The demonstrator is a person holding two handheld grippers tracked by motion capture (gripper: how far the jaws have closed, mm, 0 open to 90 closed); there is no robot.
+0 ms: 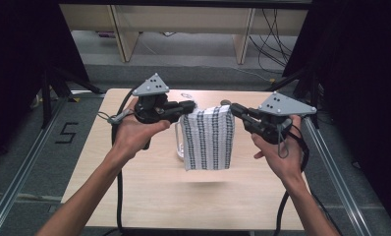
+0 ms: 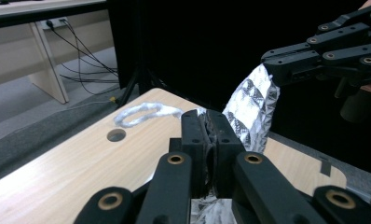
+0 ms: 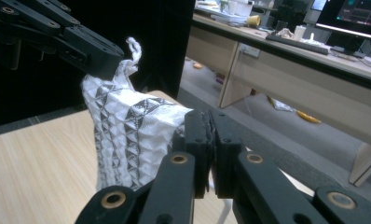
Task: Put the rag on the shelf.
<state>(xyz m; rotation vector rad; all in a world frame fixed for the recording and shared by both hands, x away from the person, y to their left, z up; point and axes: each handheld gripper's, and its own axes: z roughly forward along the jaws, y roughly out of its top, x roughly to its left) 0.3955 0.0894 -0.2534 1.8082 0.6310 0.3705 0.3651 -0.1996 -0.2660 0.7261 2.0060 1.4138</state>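
Left gripper (image 1: 189,107): clamped on the patterned cloth bag's (image 1: 208,140) near top corner.
Right gripper (image 1: 234,109): clamped on the opposite corner.
Why: bag hangs flat between them, above the table (image 1: 149,191).

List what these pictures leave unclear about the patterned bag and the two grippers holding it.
- Patterned bag, high view: its far side and any contents are hidden by its own front face.
- Left gripper, left gripper view: the pinched bag corner is covered by the shut jaws.
- Right gripper, right gripper view: the bag's lower part is cut off behind the jaws.
- White handle loop, high view: partly behind the bag.
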